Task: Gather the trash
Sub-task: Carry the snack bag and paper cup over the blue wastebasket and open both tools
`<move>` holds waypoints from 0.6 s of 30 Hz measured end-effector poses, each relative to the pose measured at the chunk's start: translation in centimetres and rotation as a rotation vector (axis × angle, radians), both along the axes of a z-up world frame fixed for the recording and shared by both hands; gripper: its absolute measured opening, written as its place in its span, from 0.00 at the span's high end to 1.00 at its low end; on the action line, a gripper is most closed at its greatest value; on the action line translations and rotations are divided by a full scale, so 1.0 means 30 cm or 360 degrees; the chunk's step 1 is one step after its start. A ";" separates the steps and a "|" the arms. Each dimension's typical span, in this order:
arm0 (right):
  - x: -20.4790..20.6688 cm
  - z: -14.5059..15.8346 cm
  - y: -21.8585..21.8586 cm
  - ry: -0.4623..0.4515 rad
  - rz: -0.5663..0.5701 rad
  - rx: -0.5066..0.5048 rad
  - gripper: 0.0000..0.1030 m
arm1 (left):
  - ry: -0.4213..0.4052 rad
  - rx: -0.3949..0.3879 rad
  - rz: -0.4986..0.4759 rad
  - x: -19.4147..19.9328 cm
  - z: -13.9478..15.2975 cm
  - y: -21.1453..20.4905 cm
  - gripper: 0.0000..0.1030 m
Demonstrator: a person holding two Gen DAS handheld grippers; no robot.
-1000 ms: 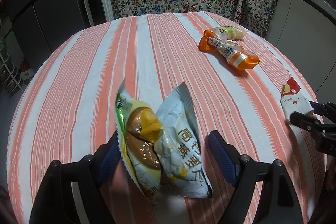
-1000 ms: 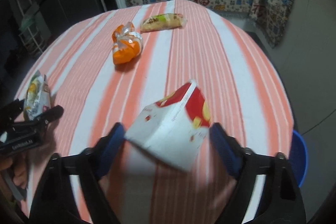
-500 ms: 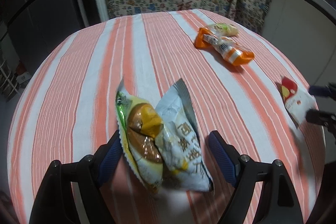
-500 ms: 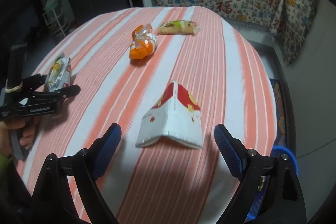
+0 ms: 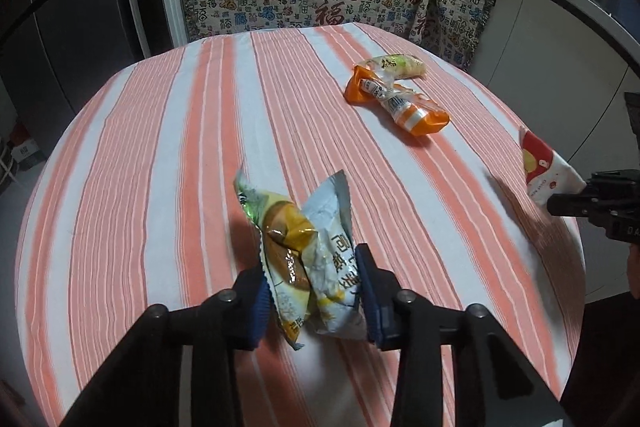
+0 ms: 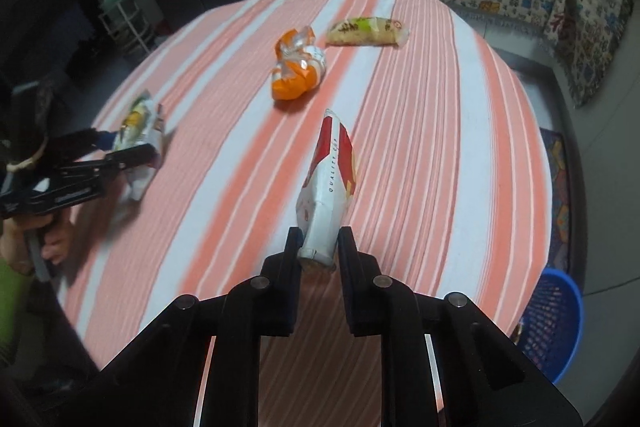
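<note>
Striped orange-and-white cloth covers the round table [image 5: 160, 155]. Nearest, the left gripper [image 5: 312, 291] has just closed on a crumpled yellow-and-grey snack bag [image 5: 308, 247], while the right gripper [image 6: 319, 247] has just closed on a flattened red-and-white paper cup [image 6: 330, 183]. Farther off lie an orange wrapper [image 5: 400, 99] and, just beyond it, a pale packet [image 5: 396, 66].

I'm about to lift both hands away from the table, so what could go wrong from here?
The right gripper pinches only the bottom end of the flattened red and white paper cup, so it may pivot or slip out. The left gripper squeezes a crinkly snack wrapper that could slide free. The blue basket sits low beside the table, so a drop could miss it.
</note>
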State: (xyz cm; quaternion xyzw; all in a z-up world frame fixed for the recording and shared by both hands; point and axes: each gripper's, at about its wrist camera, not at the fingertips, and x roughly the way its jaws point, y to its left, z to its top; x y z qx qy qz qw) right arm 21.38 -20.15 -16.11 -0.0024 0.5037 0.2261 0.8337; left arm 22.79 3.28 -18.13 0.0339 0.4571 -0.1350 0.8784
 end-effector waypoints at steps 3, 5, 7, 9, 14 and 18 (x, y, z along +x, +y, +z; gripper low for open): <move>-0.024 0.021 -0.009 -0.0022 0.0000 0.0015 0.84 | -0.0001 -0.0094 -0.0010 -0.026 0.020 -0.021 0.71; -0.039 0.029 -0.015 -0.0030 0.0003 0.0021 0.84 | -0.0024 -0.0115 -0.0034 -0.050 0.038 -0.041 0.72; -0.056 0.033 -0.023 -0.0037 0.0002 0.0029 0.84 | -0.0047 -0.0134 -0.0061 -0.071 0.059 -0.075 0.73; -0.065 0.034 -0.033 -0.0042 -0.0006 0.0040 0.84 | -0.0062 -0.0162 -0.0082 -0.086 0.078 -0.106 0.73; -0.086 0.038 -0.089 -0.0053 -0.0060 0.0090 0.84 | -0.0064 -0.0220 -0.0159 -0.104 0.115 -0.212 0.73; -0.107 0.070 -0.211 -0.0084 -0.0164 0.0121 0.84 | -0.0056 -0.0258 -0.0290 -0.112 0.148 -0.377 0.73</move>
